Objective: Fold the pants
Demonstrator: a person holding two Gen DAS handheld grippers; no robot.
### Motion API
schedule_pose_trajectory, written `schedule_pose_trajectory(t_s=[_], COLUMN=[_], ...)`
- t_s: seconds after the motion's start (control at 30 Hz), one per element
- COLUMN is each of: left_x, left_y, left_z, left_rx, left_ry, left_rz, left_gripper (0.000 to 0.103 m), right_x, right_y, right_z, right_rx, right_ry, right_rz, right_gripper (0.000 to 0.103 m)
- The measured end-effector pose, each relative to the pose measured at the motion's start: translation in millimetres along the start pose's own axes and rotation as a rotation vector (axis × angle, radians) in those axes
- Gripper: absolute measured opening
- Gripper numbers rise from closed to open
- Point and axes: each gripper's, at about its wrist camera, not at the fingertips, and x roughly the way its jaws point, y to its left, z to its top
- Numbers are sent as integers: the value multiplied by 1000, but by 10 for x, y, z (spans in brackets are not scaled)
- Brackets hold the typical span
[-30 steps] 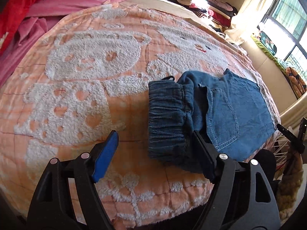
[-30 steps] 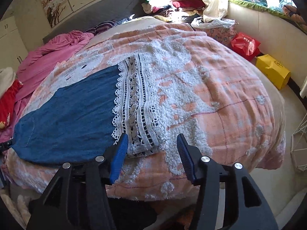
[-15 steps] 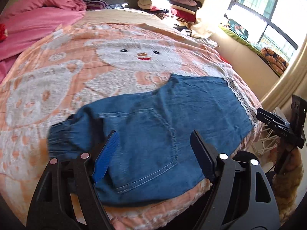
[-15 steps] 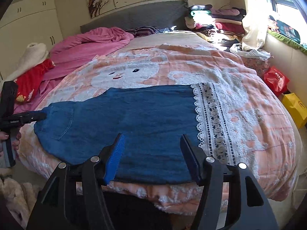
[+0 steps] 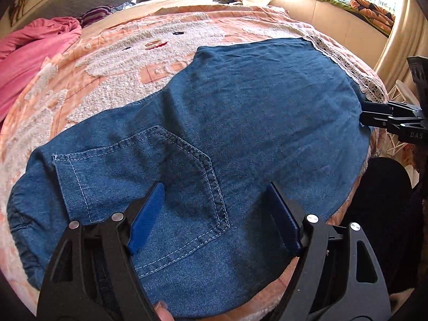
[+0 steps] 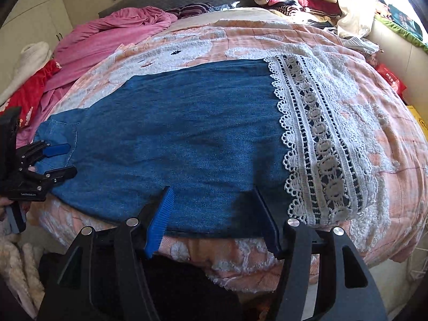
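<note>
Left wrist cam: our left tool [image 5: 214, 211] hangs wide over the pants [image 5: 227, 133], right above the back pocket [image 5: 149, 176], nothing pinched. Right cam: right tool [image 6: 211, 214] gaping too, over the near hem; pants lie flat on the bed [image 6: 374, 139], lace trim [image 6: 321, 147] at 3 o'clock.

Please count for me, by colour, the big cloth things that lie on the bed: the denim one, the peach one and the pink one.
Blue denim: 1, the pants, with white lace trim at the leg end.
Peach with white plush figures: 1, the blanket under the pants.
Pink: 1, the bedding bunched near the headboard.
Total: 3
</note>
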Motion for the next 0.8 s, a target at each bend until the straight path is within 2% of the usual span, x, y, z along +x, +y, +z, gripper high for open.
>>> schedule_pose_trajectory(t_s=[0.1, 0.23, 0.33, 0.47, 0.63, 0.8], left_x=[-87, -307, -437, -489, -419, -232], left_y=[4, 6, -99, -307, -648, -941], left_z=[37, 165, 325, 649, 1091, 1473], left_rx=[-12, -45, 2, 69, 169, 232], left_ry=[-7, -37, -81, -115, -157, -158], left_rz=[-17, -107, -112, -153, -177, -223], left_gripper=[71, 72, 75, 77, 80, 83], right_x=[-122, -383, -555, -713, -824, -806], right_y=[-64, -183, -303, -496, -643, -709], right_z=[-3, -36, -71, -132, -207, -252], right_rx=[32, 72, 108, 171, 219, 240], right_ry=[-39, -120, -170, -211, -240, -234], right_rz=[32, 12, -7, -34, -53, -38], right_gripper=[59, 61, 61, 70, 72, 72])
